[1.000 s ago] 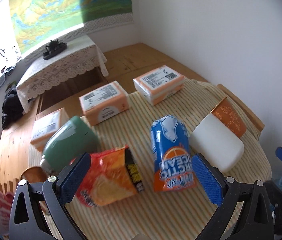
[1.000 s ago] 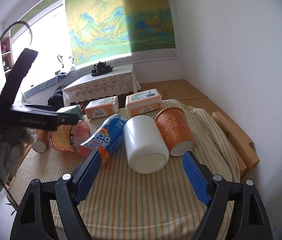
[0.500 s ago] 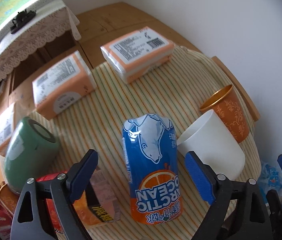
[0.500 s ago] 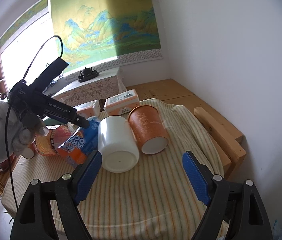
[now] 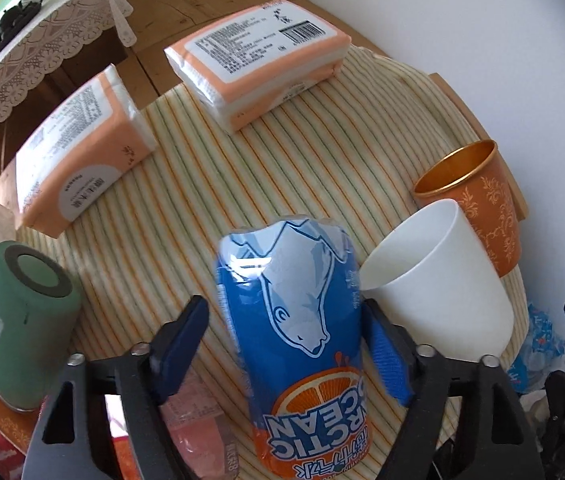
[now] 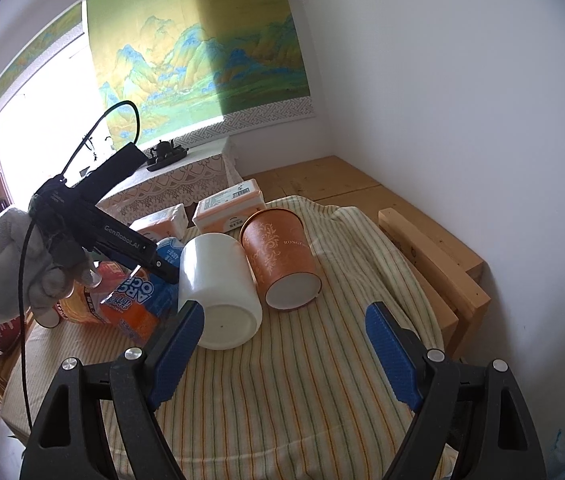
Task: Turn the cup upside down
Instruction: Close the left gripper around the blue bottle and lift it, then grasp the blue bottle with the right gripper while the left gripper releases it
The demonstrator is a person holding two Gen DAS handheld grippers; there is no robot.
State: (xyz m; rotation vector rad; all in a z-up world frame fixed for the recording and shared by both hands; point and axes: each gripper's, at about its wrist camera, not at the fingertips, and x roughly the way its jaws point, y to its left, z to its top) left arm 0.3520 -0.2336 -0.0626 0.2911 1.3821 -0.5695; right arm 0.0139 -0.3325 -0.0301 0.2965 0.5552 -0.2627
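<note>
Since your left gripper [image 5: 282,312] has its blue pads set on either side of the blue Arctic Ocean cup [image 5: 294,364], I judge that this is the cup to flip and that you are at the reach, not yet at the grip. Its jaws are spread a little wider than the cup, with a gap on the left side and the right pad just beside the wall, and they hold nothing. The cup lies on its side on the striped cloth [image 5: 282,160], near the table's near edge, with its long axis running near to far. Its lettered end points toward you and its crumpled-looking end points at the tissue packs [image 5: 258,60]; I cannot tell which end is the mouth. To its right the white cup [image 5: 438,292] lies just beside it, with the orange cup [image 5: 482,204] beyond; the green cup [image 5: 22,320] lies to the left. Your right gripper [image 6: 284,316] hangs wide open and empty over the cloth near the white cup. Next, close squarely on the blue cup's middle, lift it clear of its neighbours, then turn your wrist until the mouth faces down
</note>
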